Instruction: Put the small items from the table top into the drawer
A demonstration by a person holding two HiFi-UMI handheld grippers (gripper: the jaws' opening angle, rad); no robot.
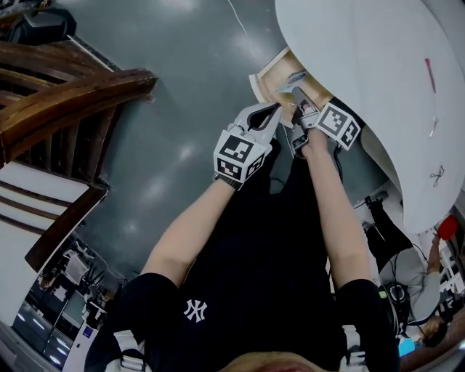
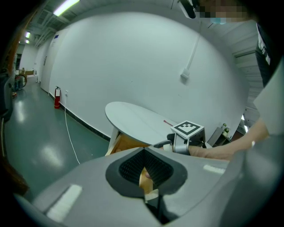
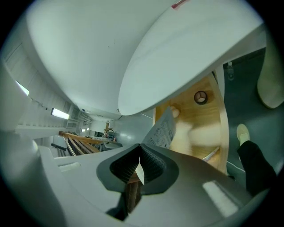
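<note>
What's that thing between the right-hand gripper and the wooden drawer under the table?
A printed sheet of paper. The right gripper pinches its lower edge, and it stands up in front of the open drawer. The right gripper view shows this.

Printed paper (image 3: 163, 129) over open wooden drawer (image 3: 213, 111)

Floor (image 1: 182, 123): glossy grey-green, with patches of light glare. Far left, dark wooden slatted furniture (image 1: 65, 94), a chair or a bench, cannot tell which. Near left, racks of equipment (image 1: 73, 280), blurred.

Left gripper view: white wall (image 2: 133, 53). Red fire extinguisher (image 2: 57, 97) stands against it, far left. Thin white cable (image 2: 70, 133) trails from the wall over the floor. Strip light (image 2: 66, 6) overhead.
</note>
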